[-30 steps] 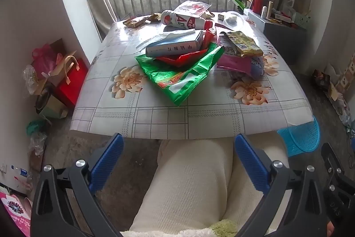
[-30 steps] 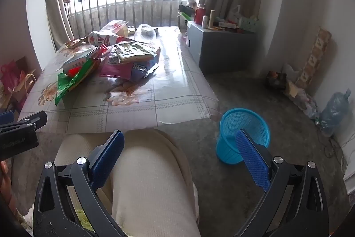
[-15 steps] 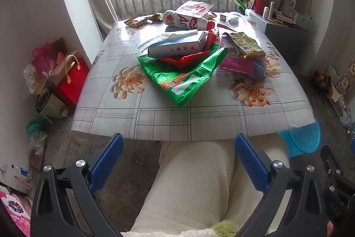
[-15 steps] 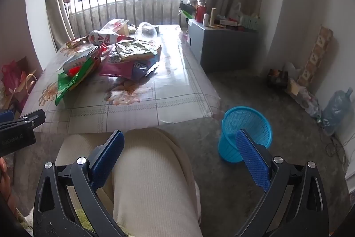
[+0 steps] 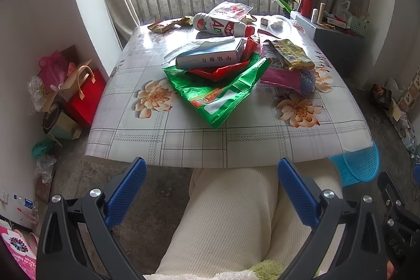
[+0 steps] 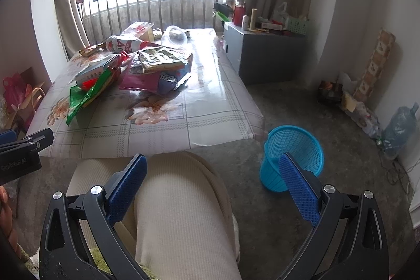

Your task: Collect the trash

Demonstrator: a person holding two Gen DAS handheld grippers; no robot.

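- My left gripper [image 5: 211, 176] and right gripper [image 6: 212, 173] both hang over my lap, jaws spread wide, grasping nothing, well short of the tabletop [image 5: 262, 141].
- The trash sits mid-tabletop: a green wrapper [image 5: 219, 93] under a red wrapper [image 5: 218, 71] and a boxed packet [image 5: 210, 57], with a gold packet [image 5: 291, 55] on a pink bag [image 5: 281, 76] beside it, and a bottle [image 5: 221, 25] lying beyond.
- The blue basket [image 6: 292, 154] stands on the floor off the tabletop's right corner.
- Risk: tugging the green wrapper first could topple what is stacked on it.
- The bottle, on its side, may roll if nudged.
- Slick film could slip from my jaws before reaching the basket.
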